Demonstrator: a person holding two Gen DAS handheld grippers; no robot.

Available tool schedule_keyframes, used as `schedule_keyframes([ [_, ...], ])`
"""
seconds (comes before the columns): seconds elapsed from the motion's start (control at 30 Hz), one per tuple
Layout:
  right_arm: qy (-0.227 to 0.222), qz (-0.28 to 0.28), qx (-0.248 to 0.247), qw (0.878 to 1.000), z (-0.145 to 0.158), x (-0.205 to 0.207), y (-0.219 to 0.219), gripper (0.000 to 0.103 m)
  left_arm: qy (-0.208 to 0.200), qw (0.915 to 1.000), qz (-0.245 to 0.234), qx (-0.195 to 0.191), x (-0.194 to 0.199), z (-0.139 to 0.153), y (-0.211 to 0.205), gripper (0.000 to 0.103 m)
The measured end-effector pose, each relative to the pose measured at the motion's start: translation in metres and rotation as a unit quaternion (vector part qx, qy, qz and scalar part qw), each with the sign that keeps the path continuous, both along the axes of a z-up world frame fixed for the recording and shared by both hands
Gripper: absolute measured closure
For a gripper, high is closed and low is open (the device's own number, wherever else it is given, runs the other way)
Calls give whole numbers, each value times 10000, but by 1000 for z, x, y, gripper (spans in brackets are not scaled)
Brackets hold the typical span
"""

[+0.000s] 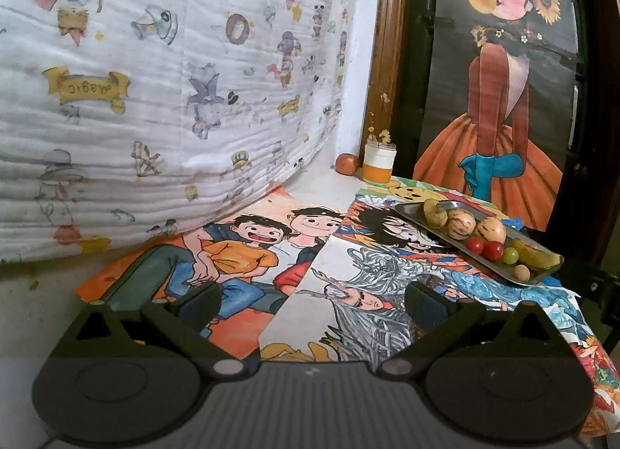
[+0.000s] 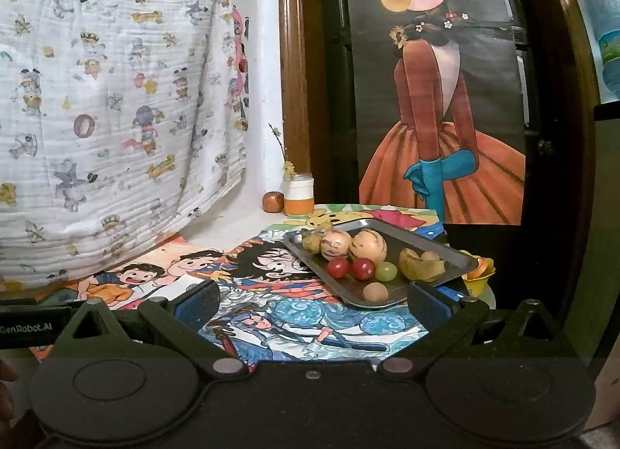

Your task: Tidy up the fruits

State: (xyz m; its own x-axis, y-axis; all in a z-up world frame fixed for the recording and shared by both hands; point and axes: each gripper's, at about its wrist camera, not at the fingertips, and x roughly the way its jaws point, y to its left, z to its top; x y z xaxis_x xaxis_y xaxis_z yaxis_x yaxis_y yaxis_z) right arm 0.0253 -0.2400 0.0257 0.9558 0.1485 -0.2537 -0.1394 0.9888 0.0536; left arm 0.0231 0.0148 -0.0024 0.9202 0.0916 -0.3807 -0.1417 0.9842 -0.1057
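A grey metal tray (image 1: 418,216) (image 2: 391,234) sits on the picture-covered table and holds several fruits: two striped yellow melons (image 1: 461,225) (image 2: 336,243), two red cherry tomatoes (image 1: 492,250) (image 2: 362,269), a green grape (image 1: 510,255) (image 2: 386,271), a small brown longan (image 1: 521,273) (image 2: 375,292), a yellow-green banana-like piece (image 1: 536,255) (image 2: 420,269) and a kiwi-like fruit (image 1: 434,212) (image 2: 312,241). My left gripper (image 1: 312,303) is open and empty, left of and short of the tray. My right gripper (image 2: 313,303) is open and empty just before the tray's near edge.
A red apple-like fruit (image 1: 347,164) (image 2: 272,202) and an orange-and-white jar with dried flowers (image 1: 378,162) (image 2: 298,196) stand at the back by the wall. A patterned cloth (image 1: 155,81) hangs on the left. A yellow cup (image 2: 478,274) sits right of the tray.
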Motion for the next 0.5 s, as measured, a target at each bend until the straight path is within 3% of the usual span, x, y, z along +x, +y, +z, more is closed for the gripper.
schedule_keyframes([
  [0.5, 180, 174, -7, 9997, -4, -17, 7, 0, 20, 10000, 85, -17, -20, -3, 9, 0],
])
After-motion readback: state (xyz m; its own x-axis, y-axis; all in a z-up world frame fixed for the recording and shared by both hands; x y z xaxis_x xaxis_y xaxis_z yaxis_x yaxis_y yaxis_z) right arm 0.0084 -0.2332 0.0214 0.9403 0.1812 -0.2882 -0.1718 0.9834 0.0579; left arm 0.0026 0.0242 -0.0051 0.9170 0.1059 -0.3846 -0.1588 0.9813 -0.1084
